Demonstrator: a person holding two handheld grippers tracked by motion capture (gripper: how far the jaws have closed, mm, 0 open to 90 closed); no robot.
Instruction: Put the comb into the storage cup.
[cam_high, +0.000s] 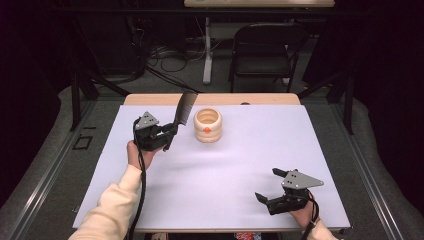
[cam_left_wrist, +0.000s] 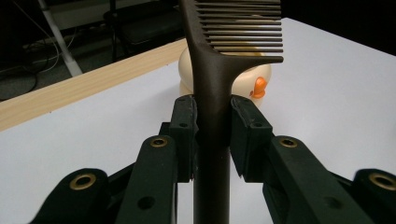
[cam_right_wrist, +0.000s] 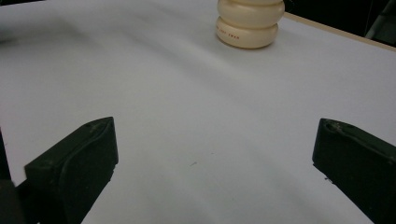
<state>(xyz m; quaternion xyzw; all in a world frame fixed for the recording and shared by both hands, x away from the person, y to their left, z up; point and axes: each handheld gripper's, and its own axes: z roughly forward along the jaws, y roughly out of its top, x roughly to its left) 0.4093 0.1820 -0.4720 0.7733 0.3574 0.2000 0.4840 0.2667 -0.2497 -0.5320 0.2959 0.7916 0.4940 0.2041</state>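
1. The white table (cam_high: 240, 170) holds a cream pot (cam_high: 208, 125).
2. The left gripper (cam_high: 167, 134) squeezes the dark comb (cam_high: 184, 111), which points up, just left of the pot.
3. The right gripper (cam_high: 268, 186) rests wide open, empty, far away.

Ahead of you: dark room, grey floor (cam_high: 180, 80) strewn with cables (cam_high: 167, 57), a black folding chair (cam_high: 262, 50), a white post (cam_high: 207, 50).
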